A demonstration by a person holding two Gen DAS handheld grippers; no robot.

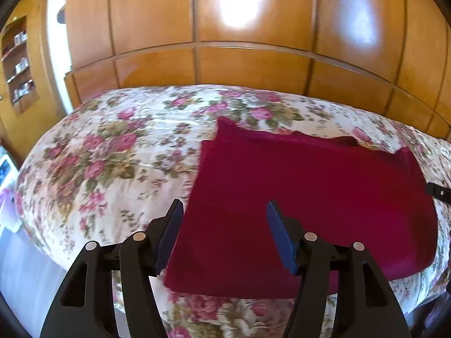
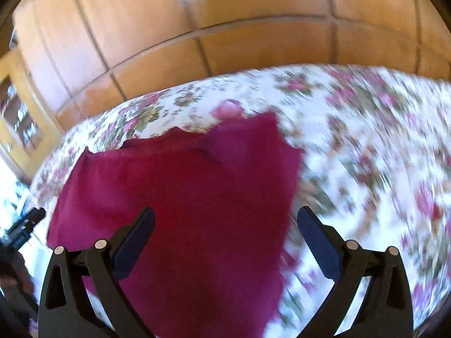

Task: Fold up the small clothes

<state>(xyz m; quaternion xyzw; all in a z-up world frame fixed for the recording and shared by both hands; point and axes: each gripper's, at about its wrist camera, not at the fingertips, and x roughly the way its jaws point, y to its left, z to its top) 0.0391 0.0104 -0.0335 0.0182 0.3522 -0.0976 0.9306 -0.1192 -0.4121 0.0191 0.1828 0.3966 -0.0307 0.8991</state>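
Left claw [image 1: 224, 211] gaping, gripping nothing, over near left edge of crimson garment [image 1: 310, 197]; right claw [image 2: 225, 219] likewise wide, empty, above near right part. Garment flat on floral bedspread [image 1: 112, 155]. Beyond, wooden wardrobe [image 1: 239, 64].

Red garment [image 1: 304, 197] flat on bedspread [image 1: 112, 146]
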